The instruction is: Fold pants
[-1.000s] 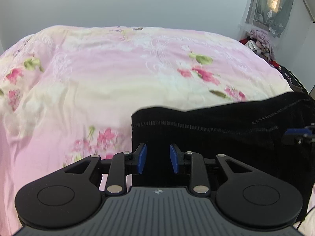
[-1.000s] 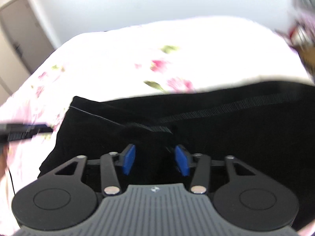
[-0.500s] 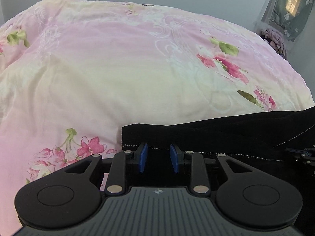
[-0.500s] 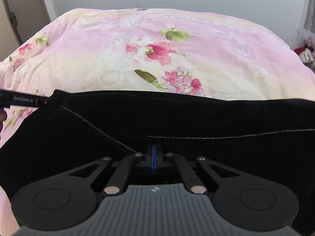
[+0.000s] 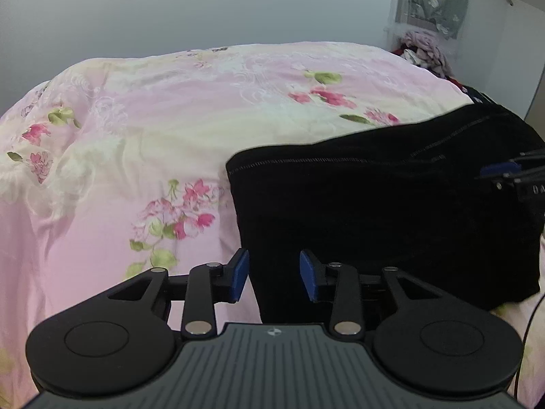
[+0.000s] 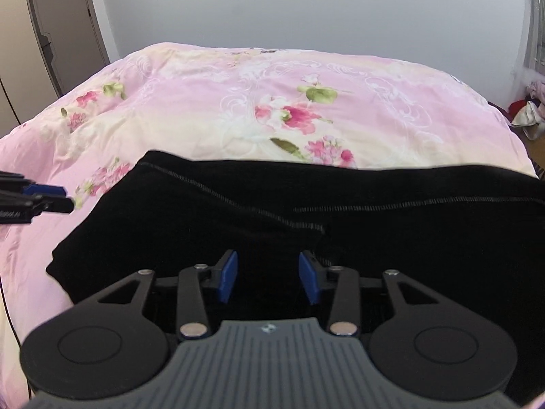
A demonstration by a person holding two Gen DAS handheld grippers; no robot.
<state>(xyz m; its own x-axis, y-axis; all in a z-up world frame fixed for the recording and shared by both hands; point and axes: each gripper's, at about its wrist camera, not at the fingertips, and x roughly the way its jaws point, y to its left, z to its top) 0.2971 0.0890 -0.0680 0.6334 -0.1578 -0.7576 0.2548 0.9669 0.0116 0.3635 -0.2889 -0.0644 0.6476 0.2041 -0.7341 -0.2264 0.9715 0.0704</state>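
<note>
Lying folded across the lower right of the left wrist view, the black pants (image 5: pixel 391 211) rest on the pink floral bedspread (image 5: pixel 153 129), their stitched hem running along the upper edge of the dark cloth; the left gripper (image 5: pixel 274 277) sits at the bottom centre of that frame, its blue pads apart with the left edge of the pants showing in the gap between them, and neither pad pressing the fabric; its jaws have just been opening. In the right wrist view the pants (image 6: pixel 306 225) fill the middle and lower right, with pale stitching crossing them; the right gripper (image 6: pixel 267 277) stands at the bottom centre over the dark cloth, its pads also apart and clamped on nothing, having likewise just been opening; the left gripper's tip shows at the left edge of this frame, over the bedspread and just beside the pants. A grey wall (image 6: pixel 306 6) rises behind the bed; a pile of clothes (image 5: pixel 425 47) lies at the upper right of the left wrist view.
</note>
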